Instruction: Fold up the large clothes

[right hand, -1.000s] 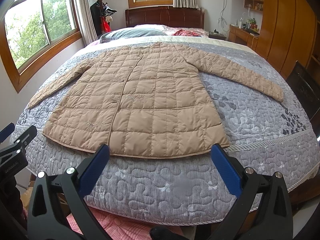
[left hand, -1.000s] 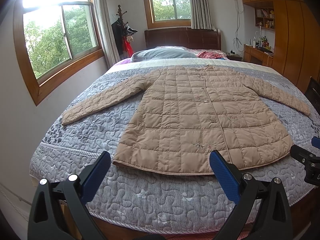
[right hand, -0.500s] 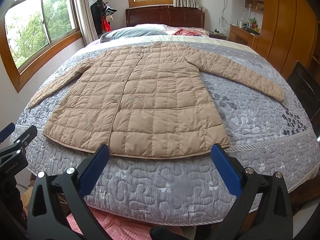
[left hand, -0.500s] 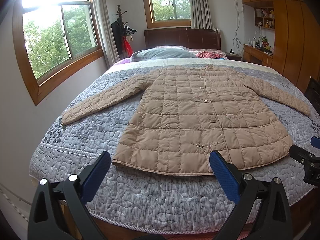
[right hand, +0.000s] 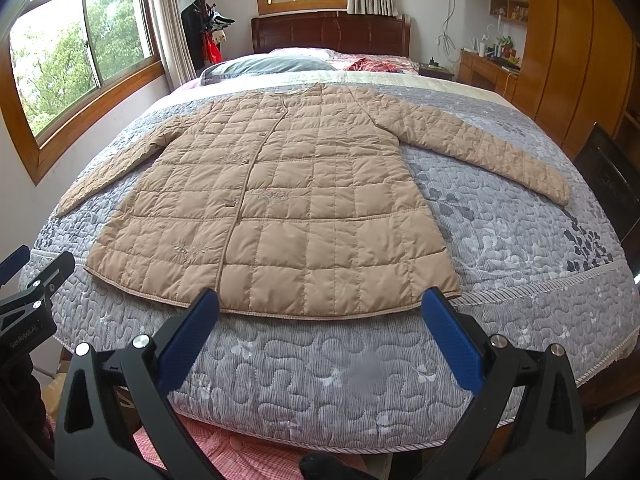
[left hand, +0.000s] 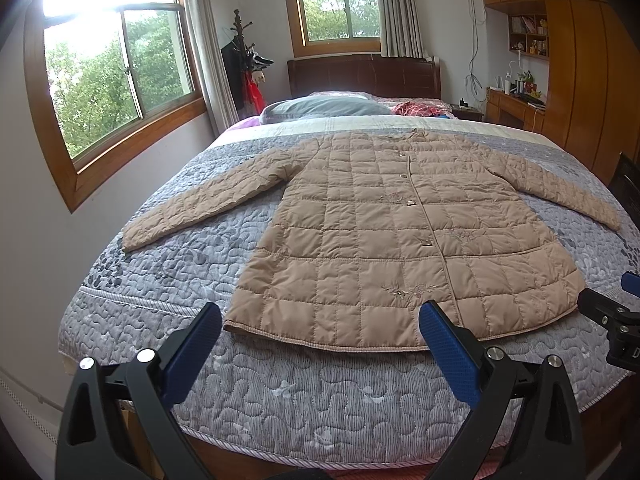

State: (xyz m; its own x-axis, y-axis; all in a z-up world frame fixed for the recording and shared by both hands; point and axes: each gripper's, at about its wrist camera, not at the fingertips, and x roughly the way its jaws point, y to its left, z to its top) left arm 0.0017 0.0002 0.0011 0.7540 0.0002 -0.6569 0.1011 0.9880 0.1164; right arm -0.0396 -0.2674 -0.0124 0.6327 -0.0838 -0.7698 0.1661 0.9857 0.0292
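A tan quilted coat (left hand: 384, 240) lies flat and buttoned on the grey bedspread (left hand: 168, 264), sleeves spread out, hem toward me; it also shows in the right wrist view (right hand: 288, 208). My left gripper (left hand: 320, 328) is open and empty, hovering just short of the hem's left part. My right gripper (right hand: 320, 312) is open and empty just short of the hem's right part. Each gripper shows at the edge of the other's view: the right one (left hand: 616, 320), the left one (right hand: 28, 296).
Pillows (left hand: 324, 106) and a red cloth (left hand: 420, 109) lie by the dark headboard (left hand: 360, 76). A wall with windows (left hand: 116, 84) runs along the left. Wooden cabinets (left hand: 576, 72) and a desk stand right. A dark chair (right hand: 612, 184) stands beside the bed's right edge.
None beyond a very slight drift of both grippers; the coat has not moved.
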